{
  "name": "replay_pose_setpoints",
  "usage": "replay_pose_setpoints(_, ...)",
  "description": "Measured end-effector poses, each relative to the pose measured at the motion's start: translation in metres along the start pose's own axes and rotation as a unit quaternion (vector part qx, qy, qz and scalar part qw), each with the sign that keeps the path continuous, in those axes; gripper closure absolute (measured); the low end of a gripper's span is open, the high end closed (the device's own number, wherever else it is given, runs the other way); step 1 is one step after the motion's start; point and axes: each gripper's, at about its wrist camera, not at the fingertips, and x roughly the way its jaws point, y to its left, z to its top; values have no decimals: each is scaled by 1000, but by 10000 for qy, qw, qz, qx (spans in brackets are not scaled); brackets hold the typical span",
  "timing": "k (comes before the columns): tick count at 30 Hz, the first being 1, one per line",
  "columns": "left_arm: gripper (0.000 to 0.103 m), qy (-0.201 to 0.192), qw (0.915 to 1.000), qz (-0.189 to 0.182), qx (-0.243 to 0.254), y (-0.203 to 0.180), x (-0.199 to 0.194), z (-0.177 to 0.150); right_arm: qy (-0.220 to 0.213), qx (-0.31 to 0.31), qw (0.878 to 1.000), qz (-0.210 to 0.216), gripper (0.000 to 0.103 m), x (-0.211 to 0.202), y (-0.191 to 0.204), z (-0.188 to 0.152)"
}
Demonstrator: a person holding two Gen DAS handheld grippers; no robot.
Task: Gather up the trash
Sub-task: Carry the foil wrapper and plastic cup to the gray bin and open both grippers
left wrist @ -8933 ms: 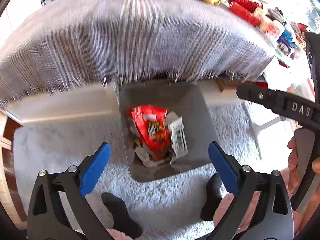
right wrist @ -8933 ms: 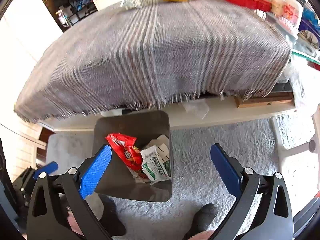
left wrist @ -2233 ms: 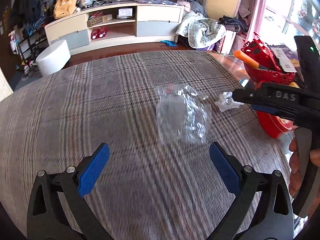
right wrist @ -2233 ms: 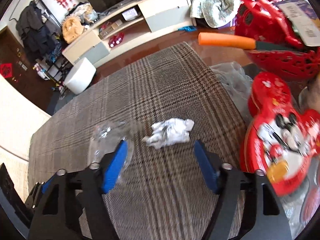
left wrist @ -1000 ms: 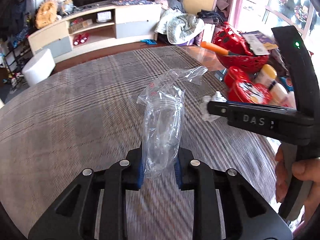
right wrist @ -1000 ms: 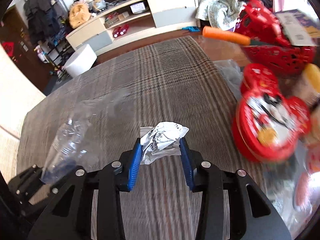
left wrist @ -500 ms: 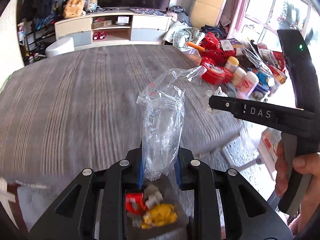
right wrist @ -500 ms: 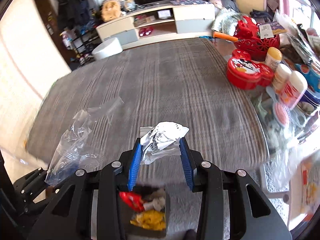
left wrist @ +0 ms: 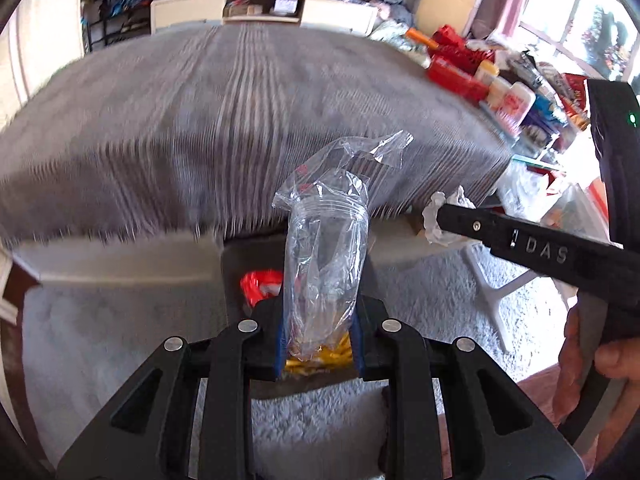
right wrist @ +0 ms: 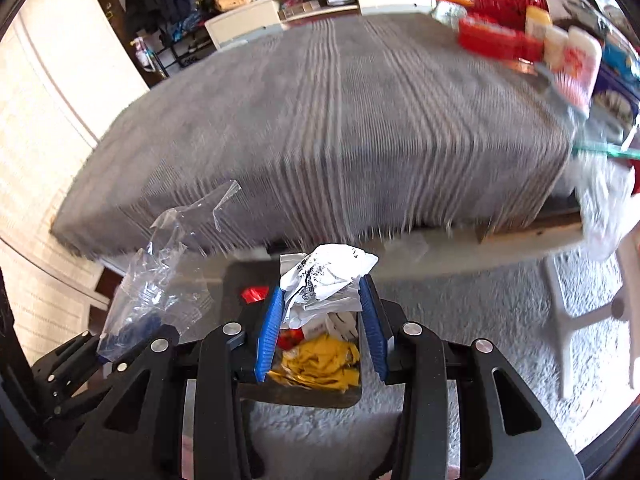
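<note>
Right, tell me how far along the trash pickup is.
Done: the bin on the rug already holds red and yellow wrappers. In hand: the left tool grips a clear plastic bag and the right tool grips a crumpled white paper, both above the bin. Left: let go of both. No loose trash shows on the blurred tablecloth.

A trash bin [right wrist: 236, 280] is set on the rug [right wrist: 460, 312] in front of the cloth-covered bench [right wrist: 340, 120], with wrappers [right wrist: 316, 364] inside. A plastic bag [left wrist: 324, 248] and, to its right, a crumpled paper [right wrist: 324, 276] are held above the bin. Containers [right wrist: 560, 48] are crowded along the bench's far right.
</note>
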Motion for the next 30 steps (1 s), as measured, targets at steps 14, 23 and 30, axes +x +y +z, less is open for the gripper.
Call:
replay_pose_setpoints(14,80,986,9949,63,-206,29,108,-36,749,-50,9972,25,64,93,-2,-21)
replay_pose_setpoints(23,72,1283,9914,99,-220,29,134,-37,1100,35,9938,172,60,122,1,-27)
replay_pose_setpoints(30,63,1242,9920,132,-205,27,129,-35,1139,155,9930,264,49,119,-1,-27)
